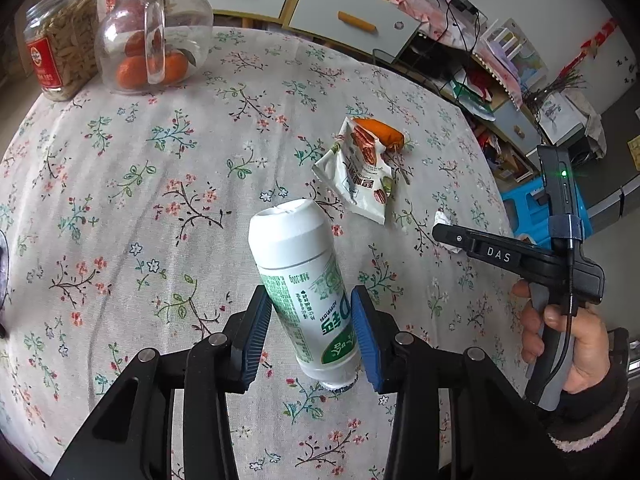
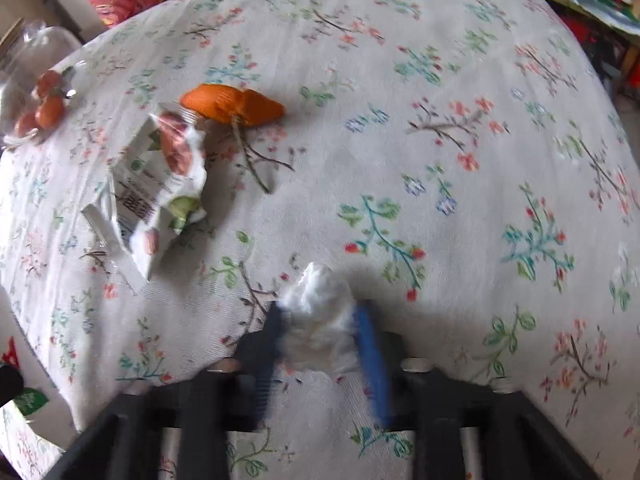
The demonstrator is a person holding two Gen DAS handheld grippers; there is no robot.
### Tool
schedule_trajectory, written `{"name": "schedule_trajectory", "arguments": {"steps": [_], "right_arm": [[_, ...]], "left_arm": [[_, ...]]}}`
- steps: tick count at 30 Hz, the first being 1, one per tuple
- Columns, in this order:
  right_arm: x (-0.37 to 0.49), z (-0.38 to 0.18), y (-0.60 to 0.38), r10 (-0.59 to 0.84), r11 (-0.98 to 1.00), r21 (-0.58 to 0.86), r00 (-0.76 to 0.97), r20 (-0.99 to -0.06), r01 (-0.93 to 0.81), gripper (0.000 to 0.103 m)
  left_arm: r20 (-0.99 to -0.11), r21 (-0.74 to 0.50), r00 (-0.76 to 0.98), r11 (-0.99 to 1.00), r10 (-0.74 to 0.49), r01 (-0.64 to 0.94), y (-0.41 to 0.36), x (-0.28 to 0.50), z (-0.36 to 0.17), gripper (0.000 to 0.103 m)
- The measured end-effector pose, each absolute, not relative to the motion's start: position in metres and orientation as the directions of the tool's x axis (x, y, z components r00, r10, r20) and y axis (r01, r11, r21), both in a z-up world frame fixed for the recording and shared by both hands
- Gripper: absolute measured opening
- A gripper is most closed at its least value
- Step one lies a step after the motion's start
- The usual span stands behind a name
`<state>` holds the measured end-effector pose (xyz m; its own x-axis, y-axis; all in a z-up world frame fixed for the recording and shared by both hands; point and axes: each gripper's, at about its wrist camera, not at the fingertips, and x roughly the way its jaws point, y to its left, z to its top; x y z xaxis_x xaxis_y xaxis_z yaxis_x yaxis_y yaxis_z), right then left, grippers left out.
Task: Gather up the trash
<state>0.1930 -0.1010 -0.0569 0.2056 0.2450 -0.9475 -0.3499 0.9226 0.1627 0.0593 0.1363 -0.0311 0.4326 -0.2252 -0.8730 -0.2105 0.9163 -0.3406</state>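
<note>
The left gripper (image 1: 312, 332) points steeply down, clamping a white bottle (image 1: 304, 284) above the flowered tablecloth (image 1: 160, 184); the right gripper (image 2: 320, 344), also tipped down, pinches a crumpled tissue (image 2: 320, 316) on the cloth. A torn snack wrapper (image 2: 152, 184) and orange peel (image 2: 232, 106) lie nearby; a glass jar (image 1: 156, 36) stands well apart.

Blurred right tongs (image 2: 320, 320) and tissue (image 2: 320, 320)

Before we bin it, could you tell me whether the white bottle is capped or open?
Cannot tell: the white bottle hangs neck-down between the left fingers, its mouth hidden.
</note>
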Motion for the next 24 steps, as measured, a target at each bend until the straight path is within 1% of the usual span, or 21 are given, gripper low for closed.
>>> {"name": "schedule_trajectory", "arguments": {"steps": [7, 13, 19, 24], "right_arm": [[0.191, -0.041, -0.125, 0.29, 0.928, 0.218, 0.216, -0.932, -0.303, 0.025], [0.191, -0.025, -0.165, 0.286, 0.942, 0.223, 0.251, -0.925, -0.25, 0.025], [0.191, -0.014, -0.233, 0.268, 0.961, 0.233, 0.292, -0.918, -0.148, 0.025], [0.19, -0.003, -0.313, 0.245, 0.967, 0.254, 0.334, -0.91, -0.018, 0.026]], "left_arm": [[-0.853, -0.346, 0.464, 0.923, -0.237, -0.166, 0.118, 0.064, -0.019, 0.042], [-0.831, -0.351, 0.494, 0.93, -0.255, -0.11, 0.092, 0.072, -0.006, 0.041], [-0.826, -0.361, 0.483, 0.931, -0.291, -0.058, 0.053, 0.086, -0.001, 0.041], [-0.828, -0.337, 0.47, 0.941, -0.305, 0.017, 0.008, 0.101, 0.007, 0.041]]}}
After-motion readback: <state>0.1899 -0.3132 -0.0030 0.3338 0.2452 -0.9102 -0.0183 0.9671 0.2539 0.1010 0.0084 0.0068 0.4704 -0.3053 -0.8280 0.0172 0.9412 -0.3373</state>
